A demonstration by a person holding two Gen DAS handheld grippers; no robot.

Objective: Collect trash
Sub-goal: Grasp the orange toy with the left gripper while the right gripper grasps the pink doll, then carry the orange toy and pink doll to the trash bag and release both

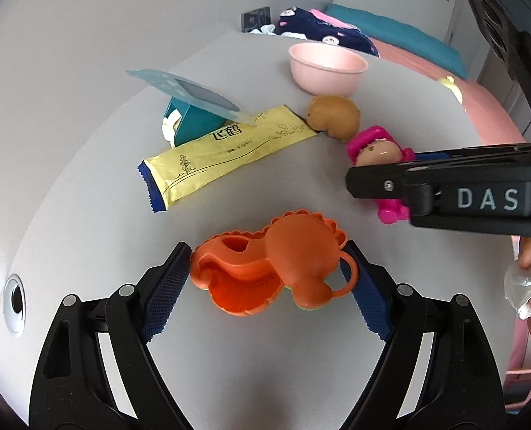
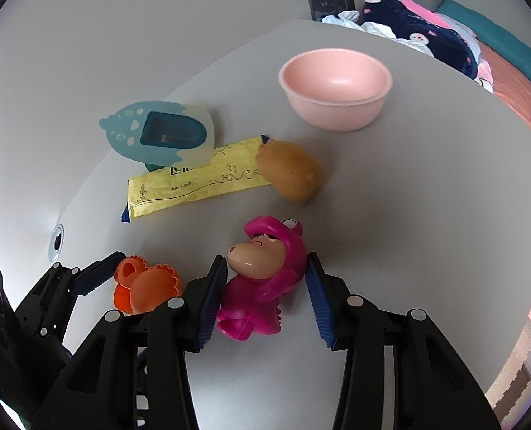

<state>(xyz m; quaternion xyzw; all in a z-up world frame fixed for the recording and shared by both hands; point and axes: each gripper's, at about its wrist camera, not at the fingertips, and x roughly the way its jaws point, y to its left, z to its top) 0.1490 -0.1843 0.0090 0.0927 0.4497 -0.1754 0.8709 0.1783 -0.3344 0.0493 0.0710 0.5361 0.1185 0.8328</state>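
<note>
My left gripper [image 1: 267, 268] has its jaws around an orange plastic toy [image 1: 272, 272] on the grey table; both pads touch its sides. It also shows in the right wrist view [image 2: 145, 286]. My right gripper [image 2: 265, 286] has its jaws around a pink monkey toy [image 2: 265, 279]; the left pad touches its face, and a small gap shows at the right pad. A yellow wrapper [image 1: 226, 154] lies beyond, also in the right wrist view [image 2: 194, 182]. A pink bowl [image 2: 335, 87] stands further back.
A brown round toy [image 2: 290, 172] lies on the wrapper's end. A teal carton with a blue card [image 2: 158, 132] stands at the wrapper's left. A cable hole [image 1: 14, 302] is at the table's left. Bedding [image 2: 444, 36] lies beyond the table's far edge.
</note>
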